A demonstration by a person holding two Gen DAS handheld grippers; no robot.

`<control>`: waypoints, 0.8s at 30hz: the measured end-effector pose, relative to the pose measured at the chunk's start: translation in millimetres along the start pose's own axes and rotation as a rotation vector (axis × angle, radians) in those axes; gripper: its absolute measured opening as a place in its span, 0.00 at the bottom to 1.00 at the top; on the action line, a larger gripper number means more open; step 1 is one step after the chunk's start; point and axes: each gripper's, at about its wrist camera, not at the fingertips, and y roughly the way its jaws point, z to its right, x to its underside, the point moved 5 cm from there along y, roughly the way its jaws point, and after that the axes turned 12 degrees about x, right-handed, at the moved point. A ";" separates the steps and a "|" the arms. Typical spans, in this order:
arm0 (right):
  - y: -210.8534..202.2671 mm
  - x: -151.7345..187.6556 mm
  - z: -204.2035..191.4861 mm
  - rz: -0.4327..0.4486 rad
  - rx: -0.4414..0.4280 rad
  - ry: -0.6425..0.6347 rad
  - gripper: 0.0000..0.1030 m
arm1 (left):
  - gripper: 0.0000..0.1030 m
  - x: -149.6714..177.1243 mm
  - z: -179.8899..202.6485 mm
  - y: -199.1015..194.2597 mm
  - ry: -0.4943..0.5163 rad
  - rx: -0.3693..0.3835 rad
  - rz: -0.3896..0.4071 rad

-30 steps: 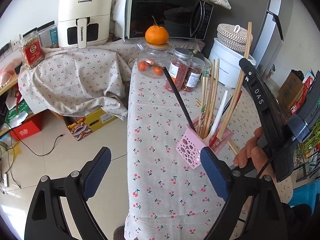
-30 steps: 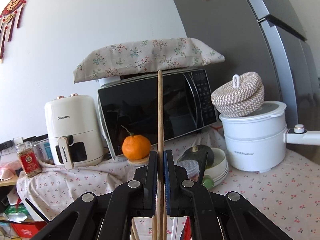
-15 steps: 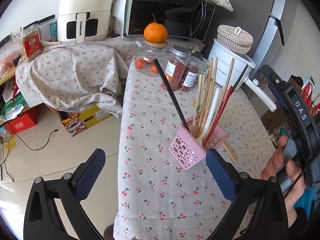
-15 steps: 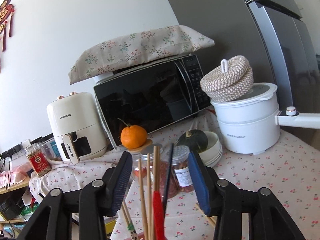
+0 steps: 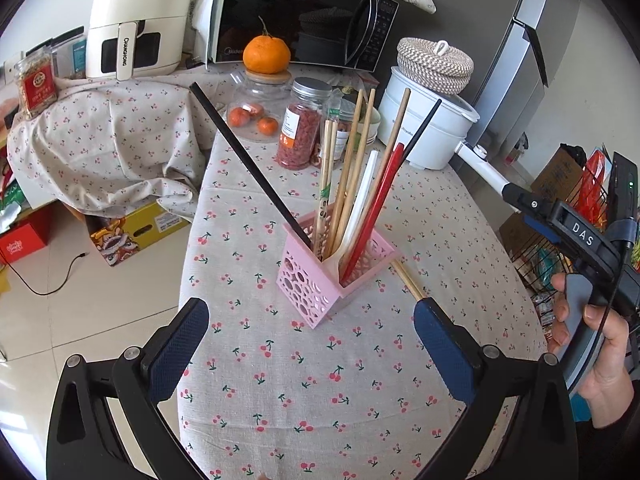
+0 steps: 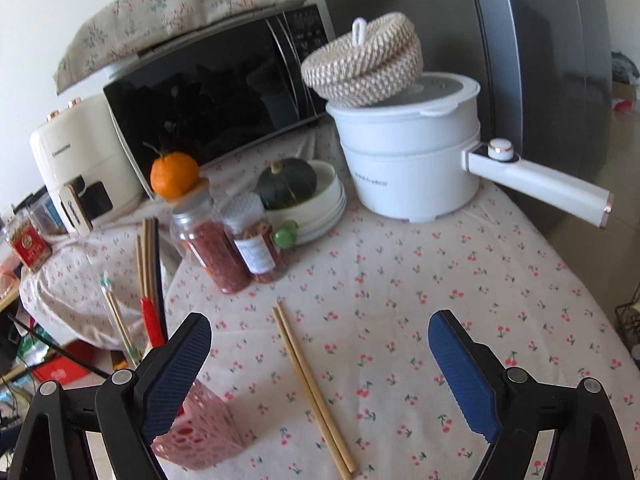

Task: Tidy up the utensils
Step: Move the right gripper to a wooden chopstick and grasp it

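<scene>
With your right gripper (image 6: pixel 320 364) opening, empty, and the left gripper (image 5: pixel 312 344) spread wide, take the light, stiff, slippery wooden chopsticks (image 6: pixel 310 388) lying beside the pink holder (image 5: pixel 320 280) mid-length

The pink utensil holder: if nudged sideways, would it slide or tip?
Probably tip. The pink utensil holder looks like thin perforated plastic, likely light. The chopsticks and long black stick lean far above its rim, making it top-heavy. The tablecloth may also grip its base.

Holder (image 5: pixel 320 276) on table (image 5: pixel 360 380); chopstick pair (image 6: pixel 312 392) just right.
</scene>
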 end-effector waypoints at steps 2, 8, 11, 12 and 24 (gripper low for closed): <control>19.5 10.1 -5.2 -0.080 -0.047 -0.064 0.90 | 1.00 1.4 -2.2 3.1 0.000 -0.008 -0.013; 79.8 44.6 -29.1 -0.289 -0.176 -0.210 0.43 | 1.00 -0.3 -13.6 5.0 -0.015 -0.038 -0.014; 106.8 45.3 -39.9 -0.347 -0.214 -0.194 0.25 | 1.00 -1.1 -15.9 5.4 -0.018 -0.035 -0.022; 114.8 43.1 -43.4 -0.351 -0.228 -0.185 0.22 | 1.00 -0.9 -16.5 5.4 -0.017 -0.035 -0.024; 190.3 31.6 -71.0 -0.406 -0.261 -0.104 0.17 | 1.00 -3.2 -25.6 6.6 -0.033 -0.020 -0.032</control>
